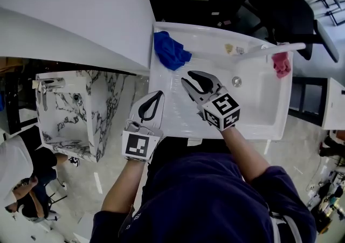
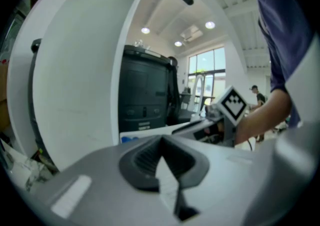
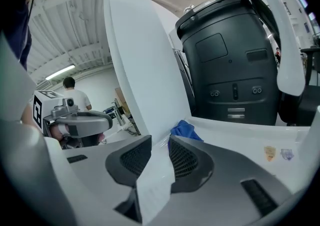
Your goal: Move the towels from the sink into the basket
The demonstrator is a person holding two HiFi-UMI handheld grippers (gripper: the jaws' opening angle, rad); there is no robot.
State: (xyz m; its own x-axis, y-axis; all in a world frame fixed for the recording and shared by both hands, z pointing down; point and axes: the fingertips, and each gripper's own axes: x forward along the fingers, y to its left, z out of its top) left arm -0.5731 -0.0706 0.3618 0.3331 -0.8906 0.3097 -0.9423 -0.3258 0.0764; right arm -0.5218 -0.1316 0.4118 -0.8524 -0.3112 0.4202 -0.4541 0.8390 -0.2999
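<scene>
Aiming at the blue towel [image 1: 170, 49] bunched in the sink's [image 1: 253, 102] far left corner, the right gripper [image 1: 186, 77] has empty jaws partway apart, seemingly to pinch it, while the left gripper [image 1: 159, 95] is closed on nothing and the pink towel [image 1: 281, 64] lies at the right rim.

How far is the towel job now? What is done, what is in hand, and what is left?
Done: nothing that shows; no basket is in view. In hand: the right gripper hangs open and empty over the sink, aimed toward the blue towel; the left gripper is shut and empty by the sink's front edge. Left: the blue towel and the pink towel, both at the sink's rim.
</scene>
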